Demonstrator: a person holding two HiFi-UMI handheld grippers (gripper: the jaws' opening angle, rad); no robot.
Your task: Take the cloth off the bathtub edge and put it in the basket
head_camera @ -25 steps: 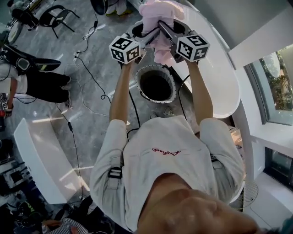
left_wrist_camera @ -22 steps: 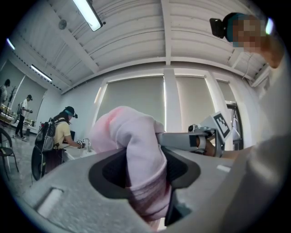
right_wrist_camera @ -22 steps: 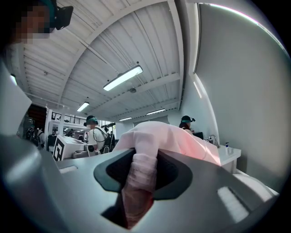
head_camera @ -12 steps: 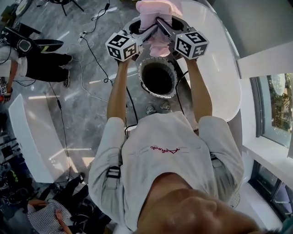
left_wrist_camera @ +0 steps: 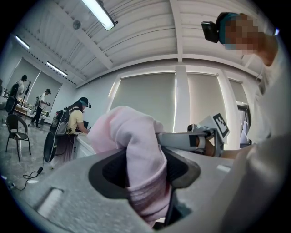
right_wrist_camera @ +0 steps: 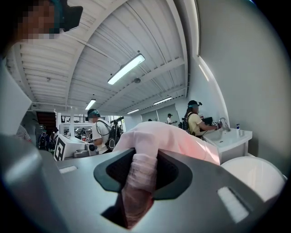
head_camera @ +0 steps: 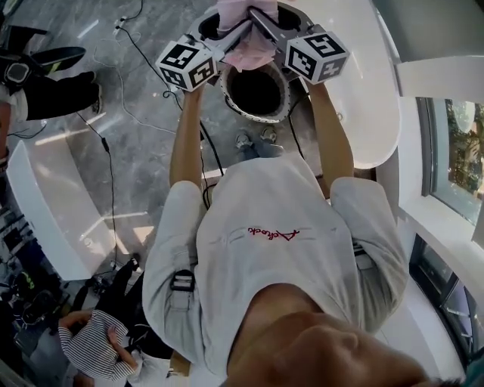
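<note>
A pink cloth (head_camera: 246, 34) hangs bunched between my two grippers, just over the far rim of a round basket (head_camera: 281, 107) with a pale rim and a dark inside. My left gripper (head_camera: 237, 32) is shut on one fold of the cloth (left_wrist_camera: 132, 132). Opposite it, my right gripper (head_camera: 259, 23) is shut on another fold (right_wrist_camera: 163, 136). Each gripper view shows cloth pinched between the dark pads and draped over the jaws. The white bathtub (head_camera: 367, 113) curves along the right, next to the basket.
Black cables (head_camera: 144, 60) trail over the grey floor on the left. A white bench (head_camera: 45, 212) stands at the left, with people beside and below it. A second dark round opening (head_camera: 208, 24) lies left of the cloth. A window (head_camera: 454, 166) fills the right wall.
Both grippers have come down together with the cloth still pinched in them. The cloth now hangs lower, close over the basket's far rim.
</note>
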